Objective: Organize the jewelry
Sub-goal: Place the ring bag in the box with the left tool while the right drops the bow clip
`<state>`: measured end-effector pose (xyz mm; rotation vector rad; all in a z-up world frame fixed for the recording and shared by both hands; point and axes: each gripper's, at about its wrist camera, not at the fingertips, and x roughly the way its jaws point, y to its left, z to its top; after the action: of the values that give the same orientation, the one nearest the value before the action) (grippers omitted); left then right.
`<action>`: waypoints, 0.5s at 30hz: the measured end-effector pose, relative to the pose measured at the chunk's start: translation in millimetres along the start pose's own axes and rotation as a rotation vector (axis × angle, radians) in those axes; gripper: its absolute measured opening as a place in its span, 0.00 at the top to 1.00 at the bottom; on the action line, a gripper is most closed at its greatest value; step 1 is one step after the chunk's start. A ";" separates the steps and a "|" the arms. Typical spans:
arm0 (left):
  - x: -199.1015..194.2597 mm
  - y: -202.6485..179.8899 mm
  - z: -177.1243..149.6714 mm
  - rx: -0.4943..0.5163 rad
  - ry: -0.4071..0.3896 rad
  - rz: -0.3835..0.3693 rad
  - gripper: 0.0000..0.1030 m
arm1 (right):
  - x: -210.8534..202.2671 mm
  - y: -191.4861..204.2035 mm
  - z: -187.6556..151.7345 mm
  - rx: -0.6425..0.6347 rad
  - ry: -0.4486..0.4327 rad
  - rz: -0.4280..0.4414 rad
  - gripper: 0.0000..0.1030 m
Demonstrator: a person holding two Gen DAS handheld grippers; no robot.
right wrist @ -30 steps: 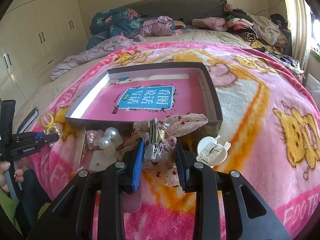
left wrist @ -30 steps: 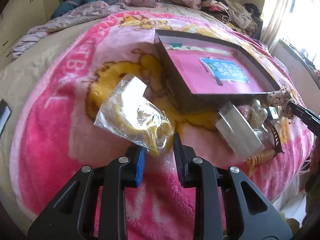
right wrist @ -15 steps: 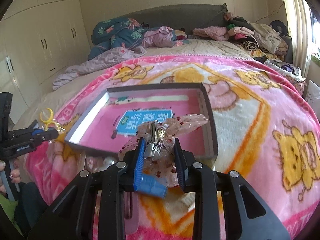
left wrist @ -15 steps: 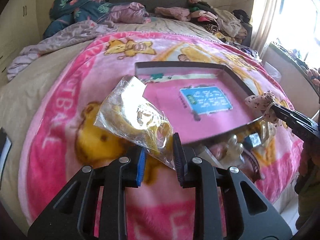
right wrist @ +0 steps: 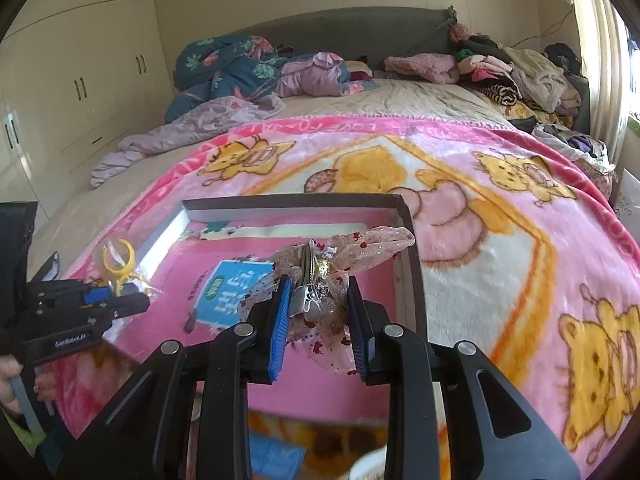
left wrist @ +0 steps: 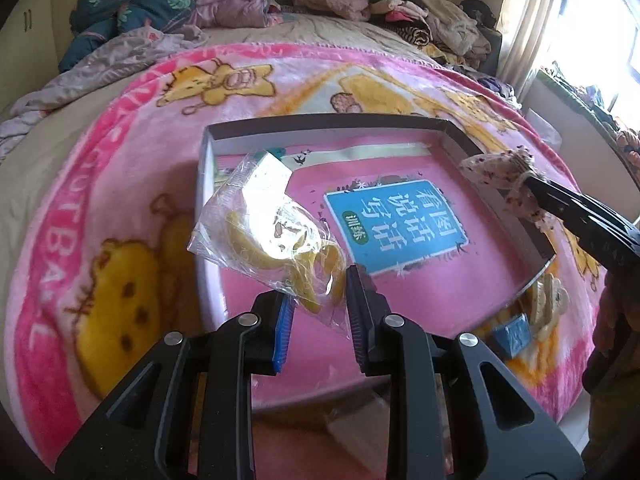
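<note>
A shallow dark-walled box (left wrist: pixel 328 122) (right wrist: pixel 292 202) with a pink printed lining lies on the pink cartoon blanket. My left gripper (left wrist: pixel 318 300) is shut on the corner of a clear plastic bag (left wrist: pixel 264 224) holding yellow rings, which hangs over the box's left part. In the right wrist view that bag (right wrist: pixel 120 260) shows at the left gripper's tips. My right gripper (right wrist: pixel 316 308) is shut on a pink spotted bow hair clip (right wrist: pixel 340 252) above the box's right side. From the left wrist view, the bow (left wrist: pixel 500 172) hangs over the box's right wall.
Near the box's front edge lie a pale flower-shaped piece (left wrist: pixel 550 304) and a small blue item (left wrist: pixel 514 334). Piled clothes (right wrist: pixel 512 68) and bedding (right wrist: pixel 240 68) fill the far end of the bed. Wardrobes (right wrist: pixel 80 80) stand at the left; a person's hand (right wrist: pixel 10 376) grips the left tool.
Both grippers moved forward from the blanket's front edge to above the box, each carrying its item; the bag and the bow now hang over the pink lining.
</note>
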<state>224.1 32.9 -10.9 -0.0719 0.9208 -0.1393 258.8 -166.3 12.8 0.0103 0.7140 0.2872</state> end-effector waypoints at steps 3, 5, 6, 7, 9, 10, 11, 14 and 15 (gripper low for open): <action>8.8 -2.2 2.9 -0.004 0.007 0.004 0.83 | 15.9 -4.2 3.1 0.008 0.017 -0.003 0.75; 11.2 -3.3 2.8 -0.005 0.011 0.003 0.83 | 25.8 -7.3 3.6 0.019 0.033 -0.004 0.75; 12.3 -4.2 2.7 -0.003 0.012 0.008 0.83 | 32.1 -8.9 3.2 0.024 0.046 0.001 0.75; 14.4 -5.0 2.3 0.001 0.016 0.014 0.83 | 35.0 -9.6 3.3 0.027 0.052 0.001 0.74; 16.5 -5.0 2.0 -0.002 0.021 0.011 0.82 | 42.0 -10.7 1.2 0.028 0.065 -0.001 0.73; 16.8 -4.3 2.0 -0.005 0.022 0.010 0.81 | 44.4 -11.3 0.1 0.030 0.071 -0.003 0.72; 16.8 -4.2 1.8 -0.007 0.021 0.007 0.78 | 46.6 -11.9 -0.9 0.034 0.075 -0.003 0.71; 14.0 -3.7 1.2 -0.014 0.017 0.007 0.67 | 49.6 -14.9 -4.6 0.046 0.089 -0.005 0.64; 11.4 -4.2 0.5 -0.014 0.012 0.002 0.67 | 49.7 -15.4 -5.5 0.045 0.092 -0.007 0.62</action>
<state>231.0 27.1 -19.1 -0.0835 0.9344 -0.1314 294.9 -168.5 -25.0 0.0372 0.8118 0.2658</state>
